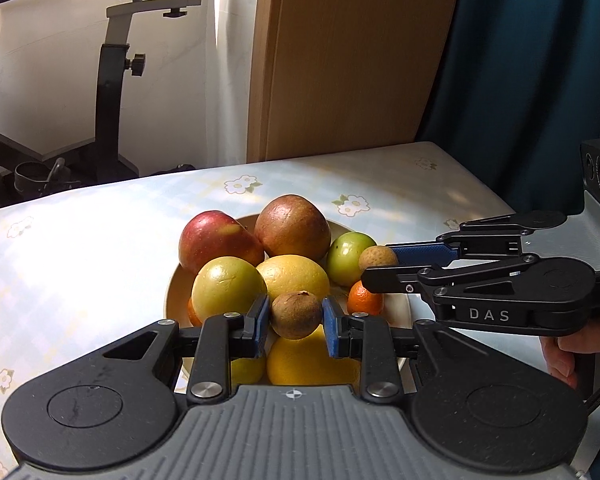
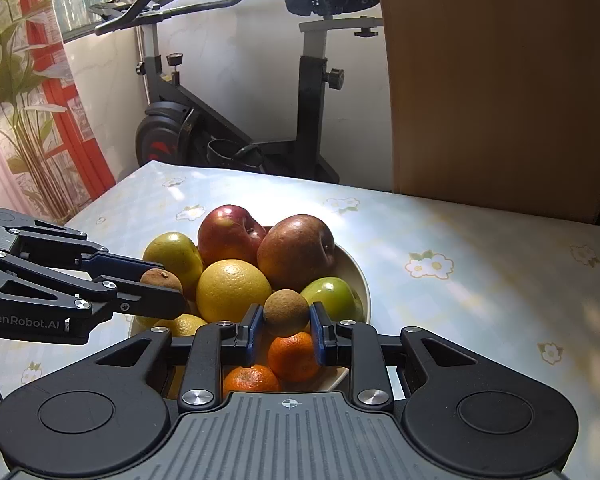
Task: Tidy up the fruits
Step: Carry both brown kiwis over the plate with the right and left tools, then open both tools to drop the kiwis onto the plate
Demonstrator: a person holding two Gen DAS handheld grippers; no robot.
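A cream bowl [image 1: 171,288] [image 2: 361,276] holds two red apples [image 1: 216,238] [image 2: 230,232], yellow oranges [image 1: 296,270] [image 2: 232,290], a green fruit [image 1: 346,256] [image 2: 332,292] and mandarins [image 1: 364,298] [image 2: 294,356]. My left gripper [image 1: 296,320] [image 2: 164,286] is shut on a small brown round fruit [image 1: 296,315] [image 2: 162,278] just above the pile's near side. My right gripper [image 2: 286,320] [image 1: 377,264] is shut on a second small tan fruit [image 2: 286,312] [image 1: 378,257], held over the bowl beside the green fruit.
The bowl stands on a table with a pale flowered cloth [image 1: 80,260] [image 2: 480,280]. Behind the table are an exercise bike [image 2: 260,120] [image 1: 112,80], a wooden panel [image 1: 360,60] and a dark blue curtain [image 1: 532,80]. A person's hand [image 1: 568,356] grips the right tool.
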